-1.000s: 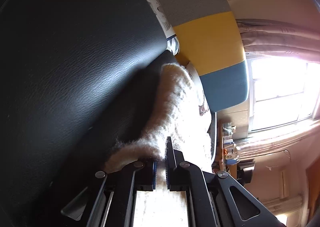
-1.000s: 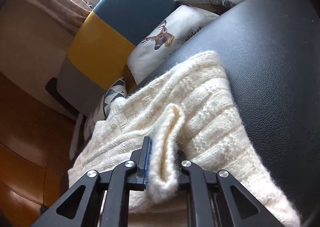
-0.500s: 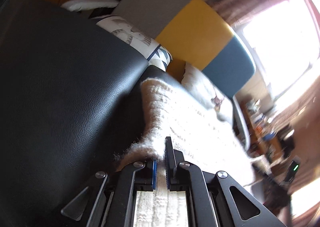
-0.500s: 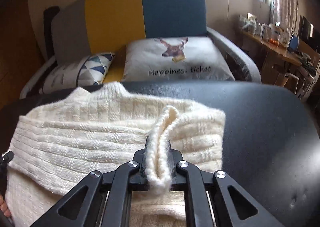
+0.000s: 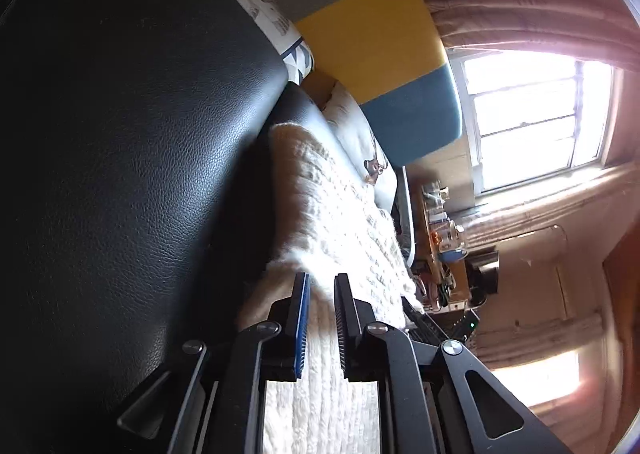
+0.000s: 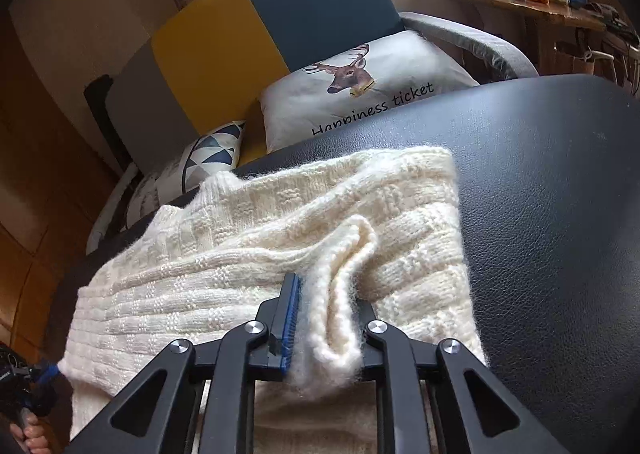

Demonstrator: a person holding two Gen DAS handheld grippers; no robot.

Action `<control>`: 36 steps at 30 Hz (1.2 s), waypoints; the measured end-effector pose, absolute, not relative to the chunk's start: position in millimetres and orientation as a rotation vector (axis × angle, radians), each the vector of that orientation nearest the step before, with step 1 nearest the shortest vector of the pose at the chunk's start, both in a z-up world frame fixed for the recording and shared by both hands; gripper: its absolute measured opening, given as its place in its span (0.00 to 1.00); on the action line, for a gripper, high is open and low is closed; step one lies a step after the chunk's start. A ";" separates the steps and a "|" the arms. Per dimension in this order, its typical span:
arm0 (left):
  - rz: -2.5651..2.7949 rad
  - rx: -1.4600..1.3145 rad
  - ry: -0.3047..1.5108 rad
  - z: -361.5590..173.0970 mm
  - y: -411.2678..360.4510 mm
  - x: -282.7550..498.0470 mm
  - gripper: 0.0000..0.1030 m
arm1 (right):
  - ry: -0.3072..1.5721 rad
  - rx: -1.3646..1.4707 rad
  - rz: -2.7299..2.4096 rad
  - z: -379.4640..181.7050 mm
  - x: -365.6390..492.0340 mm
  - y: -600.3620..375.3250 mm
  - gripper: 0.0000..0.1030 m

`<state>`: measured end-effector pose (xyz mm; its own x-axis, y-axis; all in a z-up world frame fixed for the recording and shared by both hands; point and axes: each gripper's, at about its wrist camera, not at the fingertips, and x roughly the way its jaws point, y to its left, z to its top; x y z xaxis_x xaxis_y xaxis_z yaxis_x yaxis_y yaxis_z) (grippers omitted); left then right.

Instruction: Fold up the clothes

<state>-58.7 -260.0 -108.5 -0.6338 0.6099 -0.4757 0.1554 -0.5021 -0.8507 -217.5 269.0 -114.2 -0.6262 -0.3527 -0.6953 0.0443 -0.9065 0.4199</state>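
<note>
Fold just laid, and both tongs are letting go. The cream sweater [image 6: 248, 266] lies across the black leather seat [image 6: 560, 213], filling the lower middle of the right view. Right tongs [image 6: 326, 318]: jaws opening, a fuzzy bunched fold of knit between them, the pads easing off it as far as I can tell. Left tongs [image 5: 320, 318], low centre of their view: jaws opening too, a strip of sweater edge between, a visible gap to the pads. Next move, I'd judge: draw both back clear without dragging the fluffy wool, then take fresh edges for another fold. Containers? None in sight, only cushions [image 6: 360, 93] on the armchair [image 6: 280, 25] behind.
</note>
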 end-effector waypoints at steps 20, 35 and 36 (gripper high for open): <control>2.279 -1.333 -1.027 -107.0 -228.7 -198.9 0.20 | -0.643 1.169 -2.535 -119.7 -214.3 279.1 0.18; 2.690 -1.325 -0.503 -83.9 -203.9 -176.2 0.22 | -0.546 1.181 -2.579 -118.8 -212.3 273.6 0.18; 2.704 -1.311 -0.576 -78.8 -212.7 -172.0 0.22 | -0.574 1.178 -2.567 -119.5 -212.5 275.8 0.18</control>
<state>-172.0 -212.7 -78.8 -0.6300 0.2335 -0.7406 0.0885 -0.9259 -0.3672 -212.5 275.8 -119.5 -0.6381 -0.3888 -0.6646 0.0688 -0.8885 0.4538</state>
